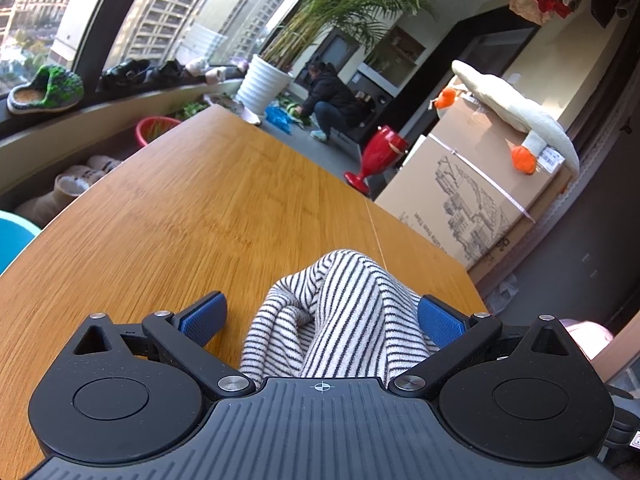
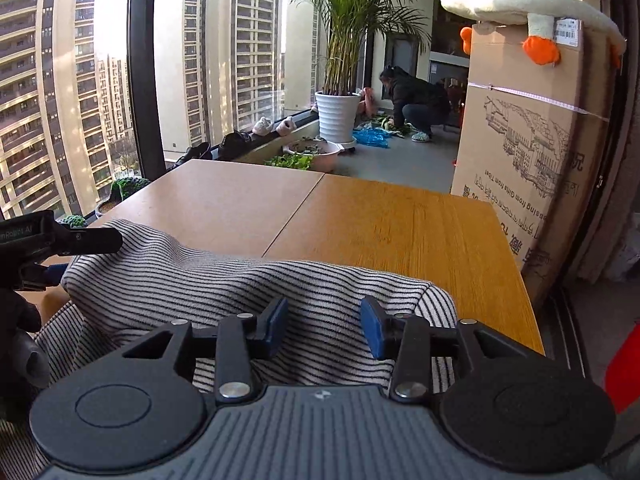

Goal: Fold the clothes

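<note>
- The striped garment [image 2: 248,280] lay bunched on the wooden table [image 2: 420,224] near its front edge, no finished fold visible (judged an early stage).
- The left gripper [image 1: 320,316] stood spread, fabric heaped between its pads, unpinched.
- The right gripper [image 2: 324,326] stood parted over the cloth, gripping nothing.
- Containers: the cardboard box [image 2: 532,140] was shut; the pink basin [image 2: 316,154] held greens.
</note>
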The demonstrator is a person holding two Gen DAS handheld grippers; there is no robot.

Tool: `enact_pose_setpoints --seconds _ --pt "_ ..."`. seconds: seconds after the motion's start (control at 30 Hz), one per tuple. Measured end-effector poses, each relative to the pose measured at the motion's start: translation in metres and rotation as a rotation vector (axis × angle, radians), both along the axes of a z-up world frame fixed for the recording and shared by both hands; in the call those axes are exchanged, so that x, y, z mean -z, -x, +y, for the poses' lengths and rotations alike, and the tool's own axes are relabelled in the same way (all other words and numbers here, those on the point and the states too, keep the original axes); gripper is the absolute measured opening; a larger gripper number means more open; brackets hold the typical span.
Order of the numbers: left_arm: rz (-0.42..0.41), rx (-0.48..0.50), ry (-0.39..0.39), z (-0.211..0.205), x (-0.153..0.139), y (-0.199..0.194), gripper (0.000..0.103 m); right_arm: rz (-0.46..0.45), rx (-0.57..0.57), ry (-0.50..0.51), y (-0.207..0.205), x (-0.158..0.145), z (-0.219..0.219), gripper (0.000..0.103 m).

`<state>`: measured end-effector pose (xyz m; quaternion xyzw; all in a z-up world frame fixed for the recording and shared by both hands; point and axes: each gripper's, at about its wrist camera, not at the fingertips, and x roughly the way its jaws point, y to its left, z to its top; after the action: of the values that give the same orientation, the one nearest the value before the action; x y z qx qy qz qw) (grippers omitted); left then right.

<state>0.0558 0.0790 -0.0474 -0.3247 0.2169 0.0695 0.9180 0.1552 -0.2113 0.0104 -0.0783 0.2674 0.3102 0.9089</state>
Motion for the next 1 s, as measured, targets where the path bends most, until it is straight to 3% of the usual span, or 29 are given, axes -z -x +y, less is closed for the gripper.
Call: enact_pose_setpoints --seconds 0.1,0.27,0.4,0.63,0.77,0.9,0.93,1.0 --pt "0.004 0.0 -0.007 -0.001 0.0 -0.001 0.103 0.018 -0.099 -0.107 0.009 -0.011 0.008 0.05" --pt "0.009 0.001 -0.017 -0.002 -0.001 -0.001 0.103 0.081 -0.165 -0.043 0.014 0.029 0.03 0.058" --pt "0.01 0.0 -0.018 -0.004 -0.002 -0.004 0.103 0.07 -0.172 -0.074 0.019 0.026 0.021 0.058" --pt "0.007 -0.001 -0.013 -0.004 -0.002 -0.003 0.103 -0.021 0.047 -0.1 0.008 -0.001 -0.034 0.06" --pt "0.004 -0.001 -0.008 -0.003 -0.001 -0.002 0.103 0.087 0.143 -0.075 -0.01 0.018 -0.056 0.065" --pt "0.007 -0.001 -0.013 -0.003 -0.001 -0.002 0.103 0.166 0.153 -0.051 -0.02 0.04 -0.058 0.067" --pt "0.008 -0.001 -0.016 -0.003 -0.001 -0.002 0.103 0.145 0.149 -0.059 -0.02 0.036 -0.059 0.067" --pt "0.011 0.0 -0.02 -0.004 -0.001 -0.002 0.103 0.018 0.143 -0.044 -0.011 0.017 -0.057 0.067"
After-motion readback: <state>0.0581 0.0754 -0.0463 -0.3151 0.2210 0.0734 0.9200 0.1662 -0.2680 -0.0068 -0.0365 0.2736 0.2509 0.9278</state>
